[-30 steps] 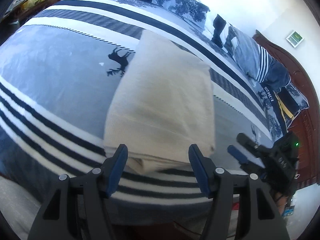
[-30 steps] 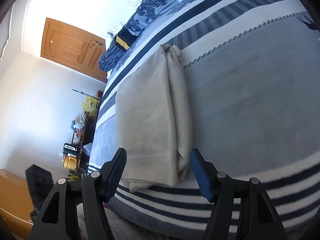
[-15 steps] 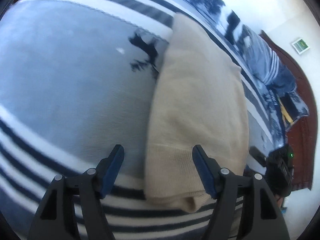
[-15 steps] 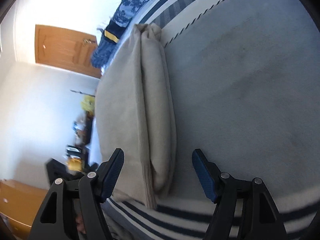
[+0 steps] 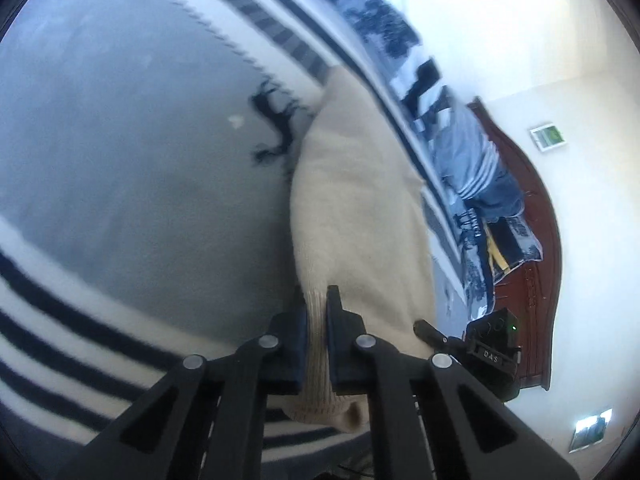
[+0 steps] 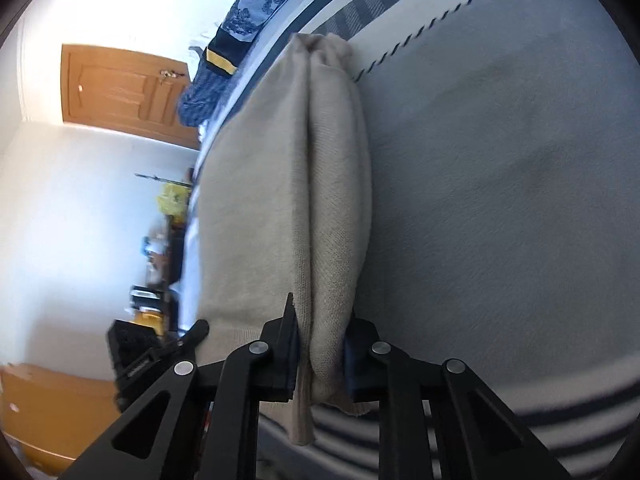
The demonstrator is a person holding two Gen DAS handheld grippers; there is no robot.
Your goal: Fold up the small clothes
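A cream knitted garment [image 5: 360,216] lies folded into a long strip on the striped bed blanket [image 5: 132,184]. My left gripper [image 5: 317,312] is shut on the ribbed near-left corner of the garment. In the right wrist view my right gripper [image 6: 320,344] is shut on the thick folded near-right edge of the same garment [image 6: 280,184]. Each view shows the other gripper beside the cloth: the right gripper [image 5: 430,330] in the left wrist view, the left gripper [image 6: 196,330] in the right wrist view.
A pile of dark blue patterned and striped clothes [image 5: 472,160] lies along the far side of the bed by a dark wooden headboard [image 5: 536,216]. A wooden door [image 6: 120,92] and cluttered shelves [image 6: 160,240] stand past the bed's left edge. The blanket [image 6: 500,184] spreads wide to the right.
Both grippers were open in front of the garment's near edge; they moved in to its two near corners and have shut on the cloth.
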